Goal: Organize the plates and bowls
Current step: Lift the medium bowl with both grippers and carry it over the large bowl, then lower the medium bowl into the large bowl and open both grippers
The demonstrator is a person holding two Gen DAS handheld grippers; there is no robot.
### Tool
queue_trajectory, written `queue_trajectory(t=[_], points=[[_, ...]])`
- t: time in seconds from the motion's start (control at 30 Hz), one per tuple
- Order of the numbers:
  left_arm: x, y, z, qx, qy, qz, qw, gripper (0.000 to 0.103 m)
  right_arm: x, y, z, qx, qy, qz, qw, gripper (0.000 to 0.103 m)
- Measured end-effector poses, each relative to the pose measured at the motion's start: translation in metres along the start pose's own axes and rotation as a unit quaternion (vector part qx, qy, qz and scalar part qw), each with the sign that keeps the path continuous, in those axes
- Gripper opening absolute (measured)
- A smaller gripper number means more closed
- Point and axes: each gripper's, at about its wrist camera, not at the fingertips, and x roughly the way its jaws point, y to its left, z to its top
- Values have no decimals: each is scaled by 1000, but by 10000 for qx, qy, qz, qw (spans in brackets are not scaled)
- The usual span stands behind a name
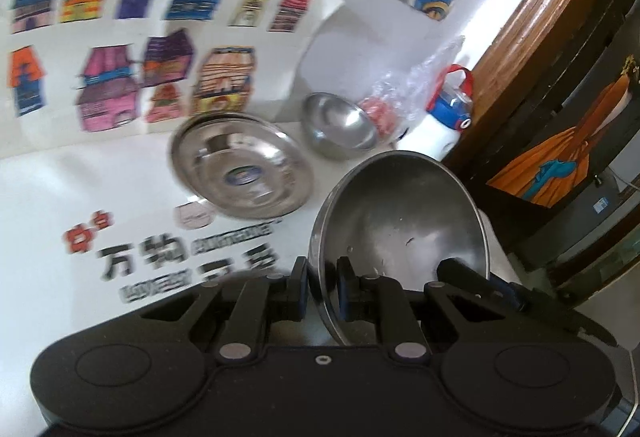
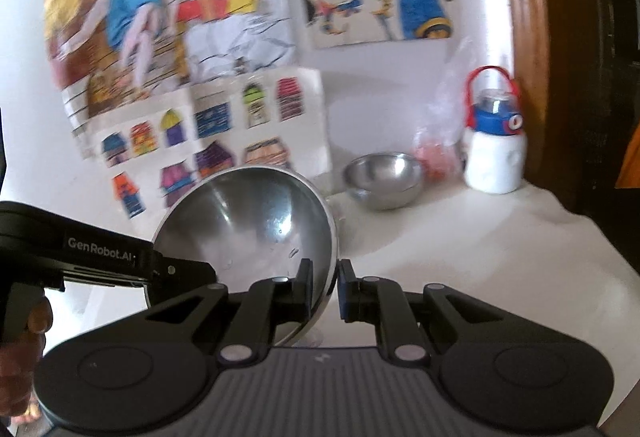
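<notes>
Both grippers hold one large steel bowl (image 1: 404, 221) by opposite sides of its rim, lifted above the table. My left gripper (image 1: 322, 293) is shut on its left rim. My right gripper (image 2: 325, 291) is shut on the right rim of the same bowl (image 2: 248, 225), and the left gripper's body (image 2: 100, 257) shows at the bowl's far side. A steel plate (image 1: 244, 165) lies on the white table. A smaller steel bowl (image 1: 340, 125) sits behind it near the wall, also in the right wrist view (image 2: 384, 177).
A white bottle with blue cap and red handle (image 2: 496, 153) stands at the back right, beside a clear plastic bag with something red (image 2: 438, 153). Coloured drawings (image 1: 120, 37) cover the wall. A wooden door frame (image 2: 524, 37) rises at the right. The table edge (image 2: 600, 245) runs at right.
</notes>
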Motion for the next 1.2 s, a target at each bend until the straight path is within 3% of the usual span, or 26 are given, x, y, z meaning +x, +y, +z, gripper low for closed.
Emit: queue_trajectory(t=[0.23, 0.67, 1.2], points=[[-25, 33, -22, 163, 206, 179, 9995, 15, 3, 34, -21, -244, 553, 123, 9981, 15], [-6, 50, -50, 814, 787, 452, 9925, 19, 27, 53, -45, -706, 1524, 7, 9858, 18], [14, 24, -55, 2009, 916, 1040, 9698, 23, 38, 64, -44, -1332, 1851, -200, 9735, 19]])
